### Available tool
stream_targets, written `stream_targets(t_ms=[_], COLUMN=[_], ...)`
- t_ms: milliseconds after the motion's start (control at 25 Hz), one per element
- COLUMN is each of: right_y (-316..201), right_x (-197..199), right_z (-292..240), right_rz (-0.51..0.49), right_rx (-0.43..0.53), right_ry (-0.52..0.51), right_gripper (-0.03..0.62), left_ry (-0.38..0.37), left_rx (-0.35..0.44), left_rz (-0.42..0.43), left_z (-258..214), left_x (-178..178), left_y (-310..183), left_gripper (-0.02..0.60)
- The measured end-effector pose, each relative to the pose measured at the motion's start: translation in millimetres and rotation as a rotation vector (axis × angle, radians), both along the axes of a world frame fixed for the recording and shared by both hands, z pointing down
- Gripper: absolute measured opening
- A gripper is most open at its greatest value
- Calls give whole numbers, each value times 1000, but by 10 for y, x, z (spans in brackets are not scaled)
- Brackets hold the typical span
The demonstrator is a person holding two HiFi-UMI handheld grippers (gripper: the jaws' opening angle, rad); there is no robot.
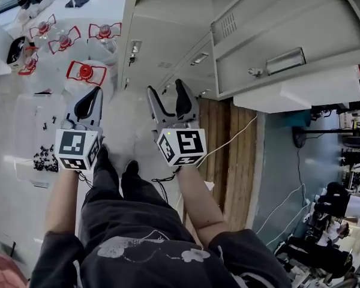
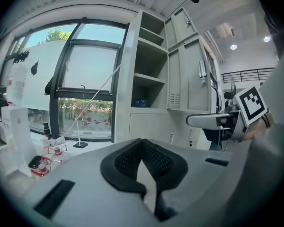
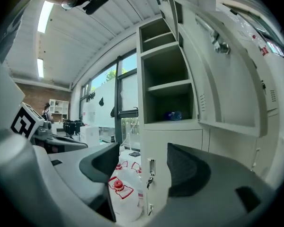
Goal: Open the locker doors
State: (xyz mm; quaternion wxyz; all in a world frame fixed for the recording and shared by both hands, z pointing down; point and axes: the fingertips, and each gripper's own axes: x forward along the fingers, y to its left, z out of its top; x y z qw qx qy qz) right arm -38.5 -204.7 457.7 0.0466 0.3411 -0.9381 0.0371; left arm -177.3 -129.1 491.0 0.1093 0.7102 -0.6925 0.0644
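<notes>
The grey locker (image 1: 162, 35) stands ahead of me. Its upper door (image 1: 288, 47) is swung wide open to the right, handle (image 1: 286, 60) facing out. In the right gripper view the open compartment (image 3: 168, 79) shows shelves and a blue bottle (image 3: 174, 115). Below it a lower door (image 3: 180, 141) is closed, with keys hanging from its lock (image 3: 150, 170). My right gripper (image 1: 167, 90) (image 3: 143, 155) is open wide, empty, a short way off that lower door. My left gripper (image 1: 91, 99) (image 2: 142, 142) is shut on nothing, held level beside the right one.
Several water jugs with red handles (image 1: 87, 72) (image 3: 120, 186) stand on the pale floor left of the locker. Small black parts (image 1: 45, 158) lie at the far left. A wooden strip (image 1: 228, 155) and a white cable run beside my right arm. A large window (image 2: 85, 84) lies behind.
</notes>
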Motion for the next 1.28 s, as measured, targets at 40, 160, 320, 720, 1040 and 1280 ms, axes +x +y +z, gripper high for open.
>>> stream_targets(t_ms=[40,160,320,720,1040,1280], right_y=[-55,-201,-384,-841,-1233,-1383], right_x=[-68,-271,-514,-1193,-1590,-1702], right_z=[74,275,609,1488,2042,2279], right_rz=[6,14,24,23,48,69], right_rx=[-6,-11,-32,-124,-184,-180], right_ry=[6,26,57,111,131,153], right_gripper=[307,305,305,305,304,304], left_ry=[-3,7,32,61,98,98], left_rx=[1,5,-7,-85,-141,-163], left_rz=[4,6,-6,-15,3,31], left_z=[54,214,459,1101,1485,1705], left_x=[-55,-222,-440,-947,-1193,-1226], left_y=[-38,-141,-268,-610,-762,-844], left_gripper=[9,9,9,8,9,9])
